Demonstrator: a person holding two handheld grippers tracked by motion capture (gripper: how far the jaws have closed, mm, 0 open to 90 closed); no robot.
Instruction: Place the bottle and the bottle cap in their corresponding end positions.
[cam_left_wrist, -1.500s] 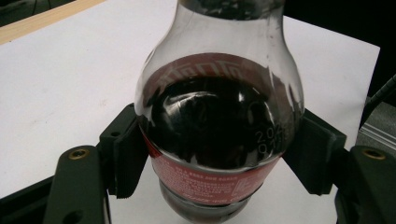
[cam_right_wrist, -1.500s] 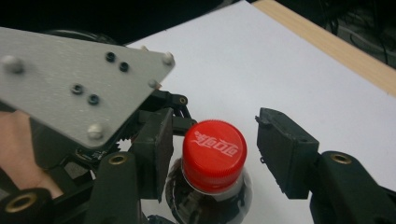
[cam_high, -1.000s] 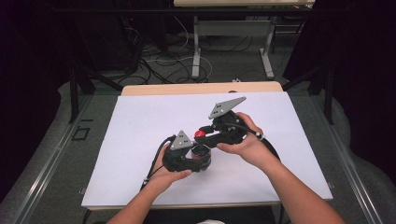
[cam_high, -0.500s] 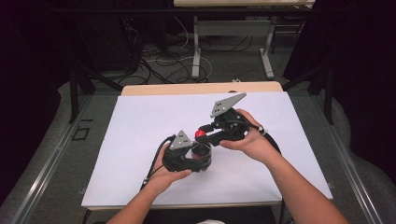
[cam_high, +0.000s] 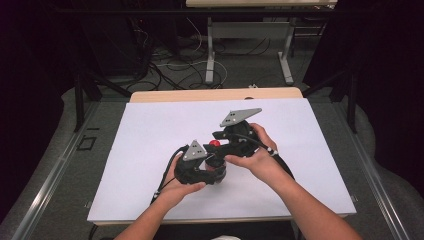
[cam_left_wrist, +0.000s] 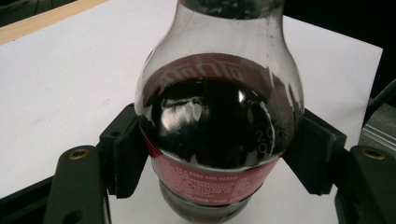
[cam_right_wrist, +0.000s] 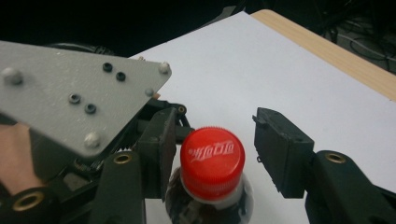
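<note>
Two fingers (cam_right_wrist: 282, 151) astride bottle cap (cam_right_wrist: 212, 156), right gap wider.

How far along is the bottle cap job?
Done: the left gripper is shut on the cola bottle, its fingers pressed to both sides at the label, holding it upright on the white sheet. In hand: the right gripper straddles the red cap, one finger against it, the other clear. Left: closing on the cap and twisting; it is on the neck.
</note>
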